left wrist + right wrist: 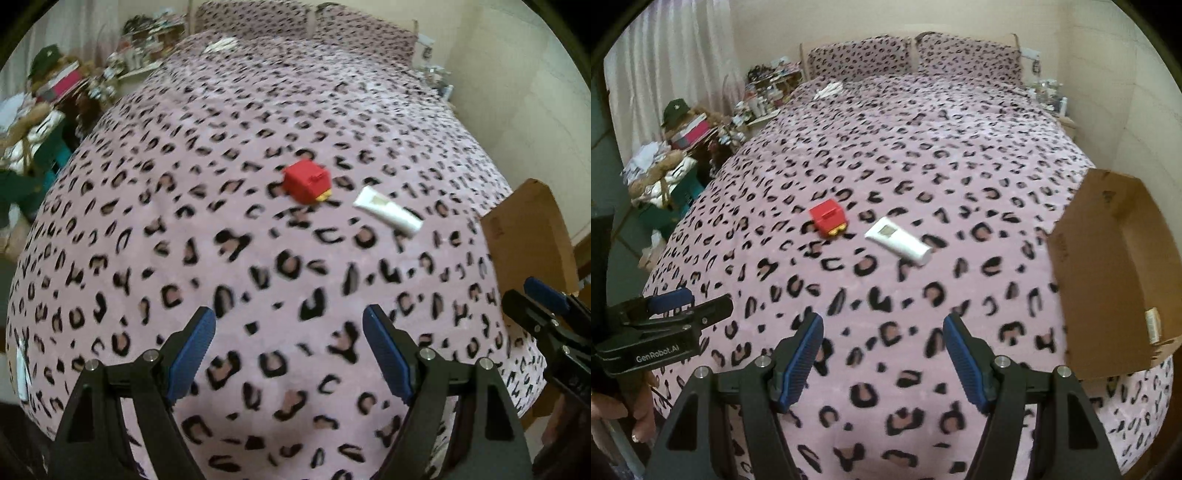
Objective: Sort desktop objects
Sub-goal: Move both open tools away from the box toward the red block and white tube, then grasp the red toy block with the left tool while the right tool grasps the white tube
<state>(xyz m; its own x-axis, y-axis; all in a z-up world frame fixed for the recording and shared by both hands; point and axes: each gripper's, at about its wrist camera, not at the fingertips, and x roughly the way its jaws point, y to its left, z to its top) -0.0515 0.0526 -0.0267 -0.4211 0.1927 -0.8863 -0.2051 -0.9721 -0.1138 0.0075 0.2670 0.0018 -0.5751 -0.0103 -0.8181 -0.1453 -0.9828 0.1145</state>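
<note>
A red toy block with yellow wheels (307,181) (829,218) lies on the pink leopard-print bedspread (221,221) (923,147). A white remote control (388,209) (898,240) lies just right of it. A brown cardboard box (528,236) (1115,273) stands at the bed's right edge. My left gripper (289,347) is open and empty, well short of the block. My right gripper (882,349) is open and empty, short of the remote. Each gripper shows at the side of the other's view (535,306) (683,306).
Two pillows (912,55) lie at the headboard. A white item (827,89) lies far up the bed. Cluttered shelves and piles (683,129) stand along the left side. A small nightstand with bottles (1049,92) is at the far right by the wall.
</note>
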